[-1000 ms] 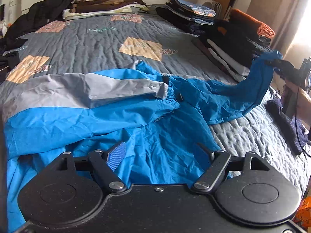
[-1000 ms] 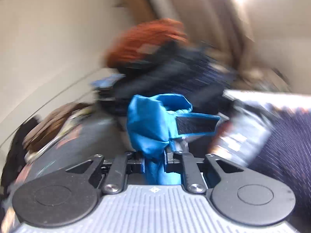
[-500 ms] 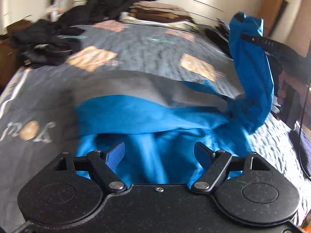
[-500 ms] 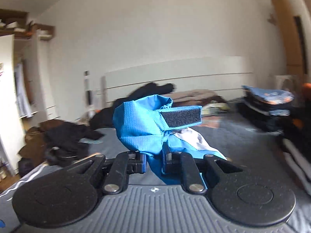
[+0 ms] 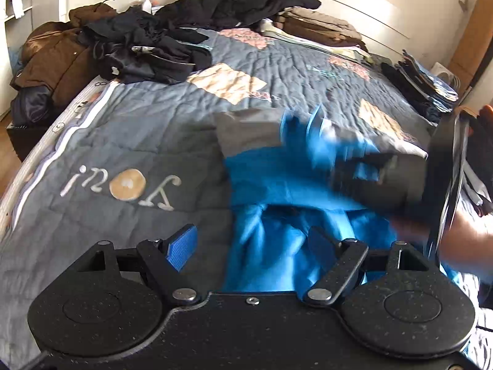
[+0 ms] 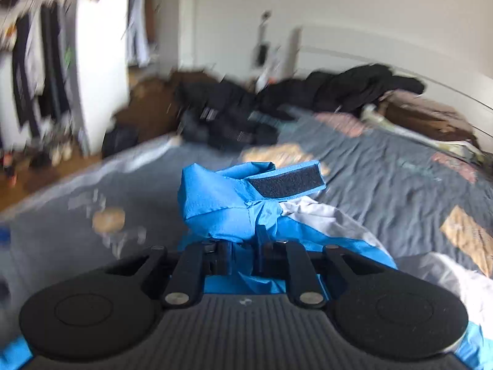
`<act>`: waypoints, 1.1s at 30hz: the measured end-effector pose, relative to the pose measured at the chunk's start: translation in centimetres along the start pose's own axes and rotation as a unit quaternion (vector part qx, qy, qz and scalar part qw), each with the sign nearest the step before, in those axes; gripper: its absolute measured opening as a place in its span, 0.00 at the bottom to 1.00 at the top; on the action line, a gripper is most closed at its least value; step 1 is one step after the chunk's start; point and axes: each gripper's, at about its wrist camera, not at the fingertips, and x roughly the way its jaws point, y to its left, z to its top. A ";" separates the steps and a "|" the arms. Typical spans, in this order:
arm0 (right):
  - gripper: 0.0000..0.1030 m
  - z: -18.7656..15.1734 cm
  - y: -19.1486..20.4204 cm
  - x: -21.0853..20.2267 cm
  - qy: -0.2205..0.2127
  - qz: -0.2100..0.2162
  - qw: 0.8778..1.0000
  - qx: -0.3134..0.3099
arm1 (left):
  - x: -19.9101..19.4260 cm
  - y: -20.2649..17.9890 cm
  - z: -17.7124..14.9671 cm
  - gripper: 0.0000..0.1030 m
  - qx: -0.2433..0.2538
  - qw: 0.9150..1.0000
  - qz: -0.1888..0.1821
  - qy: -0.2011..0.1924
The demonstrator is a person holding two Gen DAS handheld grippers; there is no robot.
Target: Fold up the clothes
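Right gripper (image 6: 243, 256) clamps blue jacket (image 6: 222, 203) cuff; left gripper (image 5: 251, 243) wide open, empty.
Quilt (image 5: 123, 141) lettering upside down, unreadable.

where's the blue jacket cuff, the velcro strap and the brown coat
blue jacket cuff (image 6: 215, 206), right wrist view, on the bunched blue fabric above the tongs
velcro strap (image 6: 286, 182), right wrist view, on its dark fuzzy face
brown coat (image 5: 58, 58), left wrist view, on its body at the bed's far left corner
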 end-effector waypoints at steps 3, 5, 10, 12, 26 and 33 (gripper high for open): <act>0.18 -1.5 2.3 0.1 0.032 -0.003 0.998 -0.052 | 1.0 0.7 2.0 0.79 -0.003 1.000 -0.013 -0.015; 0.20 -1.5 2.5 -1.0 0.039 0.002 0.998 -0.054 | 1.8 0.2 3.8 0.77 0.008 0.999 -0.039 -0.031; 0.34 -0.9 0.5 -5.8 0.029 0.014 0.999 -0.031 | 5.3 -3.4 7.5 0.76 0.049 0.994 -0.091 -0.034; 0.46 -1.0 -0.5 -7.4 0.025 0.014 1.000 -0.011 | 7.3 -4.8 8.1 0.77 0.046 0.993 -0.107 -0.011; 0.50 -4.1 -4.4 -9.3 0.054 0.023 0.997 0.046 | 15.4 -6.4 6.6 0.70 0.066 0.989 -0.105 0.079; 0.53 -4.3 -11.4 -10.7 0.030 -0.033 0.992 0.116 | 12.9 -6.1 7.0 0.22 0.098 0.985 -0.143 0.029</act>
